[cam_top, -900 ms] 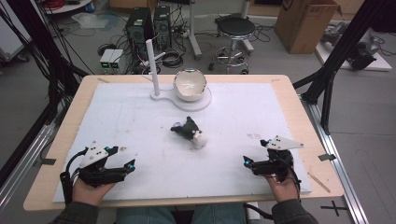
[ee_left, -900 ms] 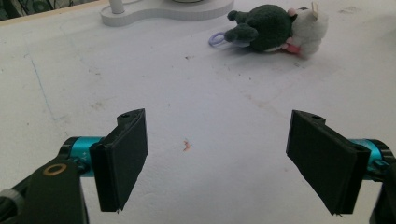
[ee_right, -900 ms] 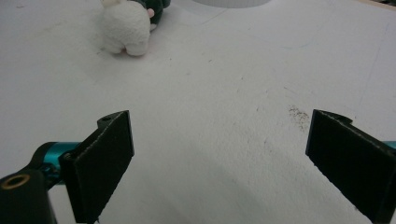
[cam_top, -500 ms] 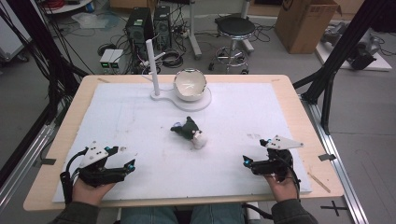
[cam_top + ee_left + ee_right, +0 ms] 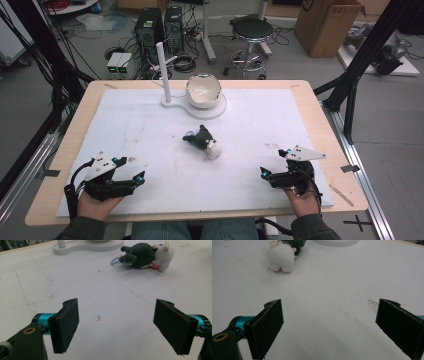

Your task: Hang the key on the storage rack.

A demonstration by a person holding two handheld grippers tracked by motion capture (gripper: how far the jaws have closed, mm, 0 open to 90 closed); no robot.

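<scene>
A small plush toy (image 5: 204, 141), dark green with a white head, lies on its side in the middle of the white mat (image 5: 150, 125). It also appears at the top of the left gripper view as the plush toy (image 5: 145, 256) and at the top left of the right gripper view as the plush toy (image 5: 283, 253). My left gripper (image 5: 131, 173) rests near the front left edge, open and empty. My right gripper (image 5: 274, 164) sits near the front right, open, nothing between its jaws. Both are well short of the toy.
A white stand (image 5: 200, 107) with an upright post (image 5: 162, 70) and a glass bowl (image 5: 203, 90) sits at the back of the mat. The wooden table edge (image 5: 345, 150) frames the mat. Computers, a stool and a cardboard box stand on the floor beyond.
</scene>
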